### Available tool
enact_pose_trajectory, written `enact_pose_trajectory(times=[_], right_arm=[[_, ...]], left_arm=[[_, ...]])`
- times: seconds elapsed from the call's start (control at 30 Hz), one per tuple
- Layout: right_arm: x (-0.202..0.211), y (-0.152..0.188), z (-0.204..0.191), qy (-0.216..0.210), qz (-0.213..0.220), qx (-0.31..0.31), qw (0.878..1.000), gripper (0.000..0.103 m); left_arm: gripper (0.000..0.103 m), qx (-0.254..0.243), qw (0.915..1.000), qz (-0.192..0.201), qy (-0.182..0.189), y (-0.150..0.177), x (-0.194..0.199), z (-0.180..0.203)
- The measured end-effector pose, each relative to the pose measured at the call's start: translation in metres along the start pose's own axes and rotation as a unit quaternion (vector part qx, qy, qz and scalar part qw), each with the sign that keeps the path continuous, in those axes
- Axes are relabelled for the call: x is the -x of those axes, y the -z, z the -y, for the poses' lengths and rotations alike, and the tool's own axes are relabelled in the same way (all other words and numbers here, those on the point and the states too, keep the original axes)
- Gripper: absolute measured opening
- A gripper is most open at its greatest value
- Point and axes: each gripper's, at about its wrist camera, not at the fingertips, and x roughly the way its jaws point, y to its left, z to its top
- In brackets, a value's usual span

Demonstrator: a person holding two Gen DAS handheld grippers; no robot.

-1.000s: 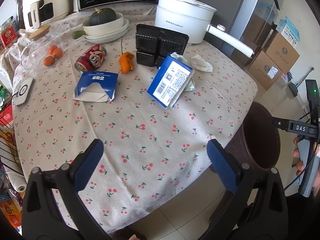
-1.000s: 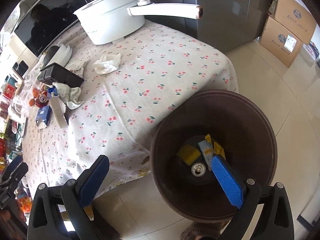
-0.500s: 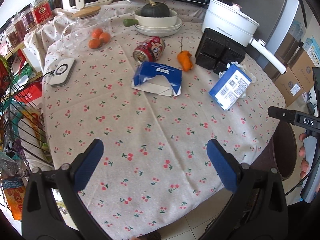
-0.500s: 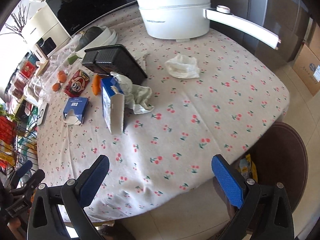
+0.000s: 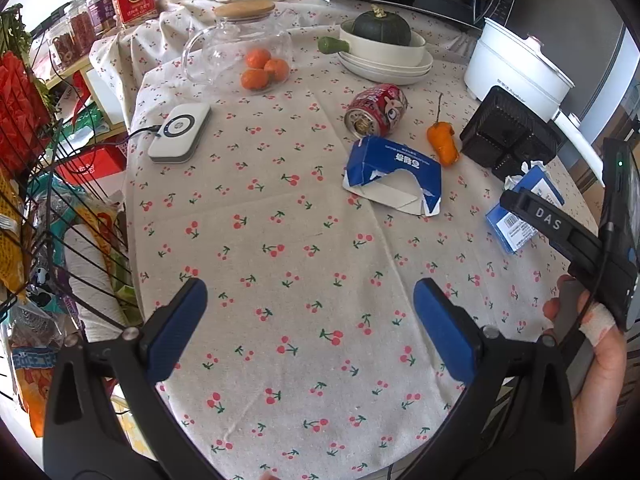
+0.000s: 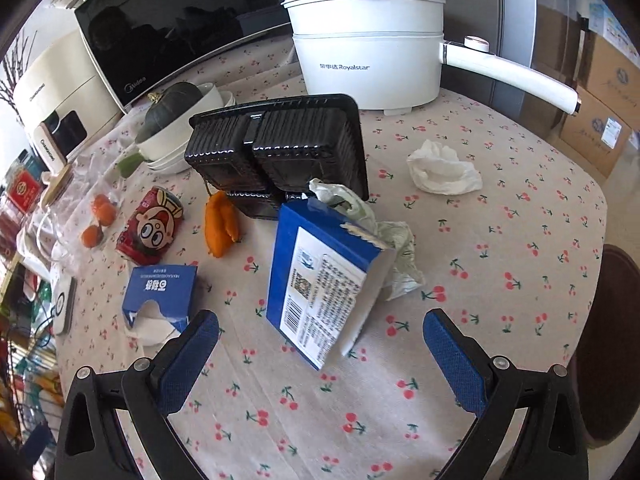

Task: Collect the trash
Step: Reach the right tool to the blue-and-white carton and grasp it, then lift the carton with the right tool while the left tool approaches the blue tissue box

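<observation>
My right gripper [image 6: 320,354] is open and empty, just in front of an upright torn blue carton [image 6: 320,280] with crumpled wrap [image 6: 384,236] behind it. Beyond are a black plastic tray [image 6: 288,148], a white tissue wad [image 6: 442,168], a red can [image 6: 150,228], an orange pepper [image 6: 220,226] and a flattened blue box [image 6: 160,292]. My left gripper [image 5: 310,330] is open and empty over bare cloth. Ahead of it lie the flattened blue box [image 5: 394,174], the can [image 5: 376,110] and the pepper [image 5: 442,142].
A white electric pot [image 6: 368,48] with a long handle, a microwave [image 6: 180,28], stacked bowls holding a squash [image 5: 382,46], a glass jar with oranges [image 5: 240,56] and a white charger [image 5: 180,132] stand on the table. A brown bin [image 6: 612,340] sits off the right edge.
Both grippers swung left from the bin to over the table. The right gripper has closed in on the upright blue carton; the left moved toward the table's left side.
</observation>
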Motion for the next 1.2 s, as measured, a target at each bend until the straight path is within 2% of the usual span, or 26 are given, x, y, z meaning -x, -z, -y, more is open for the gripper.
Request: enact_pose_trajectory(times=[0.1,0.17,0.2,0.23,0.27,0.37,0.4,0.43,0.63,0.73,0.9,1.1,1.2], right_arm=[[-0.012,0.005,-0.011,0.032,0.016,-0.002,0.999,0.102],[-0.019,0.005,-0.011,0.047,0.021,-0.005,0.999,0.097],[-0.021,0.005,-0.01,0.051,0.019,-0.008,0.999,0.089],[-0.024,0.005,-0.007,0.05,0.016,-0.011,0.999,0.072],[-0.026,0.004,-0.004,0.042,0.01,-0.015,0.999,0.065],[-0.023,0.0,0.007,0.021,0.003,-0.018,1.0,0.061],[-0.02,-0.002,0.01,0.012,-0.001,-0.016,1.0,0.057],[-0.017,-0.003,0.014,-0.001,-0.008,-0.015,1.0,0.048],[0.004,-0.015,0.041,-0.078,-0.052,-0.008,0.996,0.026],[0.012,-0.019,0.057,-0.104,-0.065,-0.004,0.992,0.021],[0.024,-0.028,0.088,-0.109,-0.065,-0.019,0.992,0.02],[0.039,-0.041,0.113,-0.132,-0.062,-0.033,0.989,0.019],[0.048,-0.044,0.125,-0.146,-0.063,-0.035,0.987,0.019]], left_arm=[[0.102,0.003,1.0,-0.004,-0.006,-0.001,-0.005,-0.006],[0.102,0.006,0.9999,-0.005,-0.007,-0.003,-0.006,-0.009],[0.102,0.007,0.9999,-0.005,-0.007,-0.004,-0.008,-0.009],[0.102,0.007,0.9999,-0.005,-0.008,-0.005,-0.009,-0.009],[0.102,0.007,0.9999,-0.004,-0.008,-0.006,-0.011,-0.009],[0.102,0.008,1.0,-0.005,-0.002,-0.011,-0.017,-0.006],[0.102,0.008,0.9999,-0.007,0.002,-0.013,-0.02,-0.003],[0.102,0.008,0.9999,-0.009,0.005,-0.015,-0.023,0.0],[0.102,0.021,0.9987,-0.02,0.043,-0.025,-0.037,0.029],[0.102,0.017,0.9977,-0.031,0.058,-0.028,-0.045,0.05],[0.102,0.004,0.9983,-0.034,0.048,-0.031,-0.053,0.075],[0.1,0.034,0.9979,-0.021,0.051,-0.04,-0.06,0.075],[0.095,0.079,0.995,-0.012,0.061,-0.048,-0.067,0.063]])
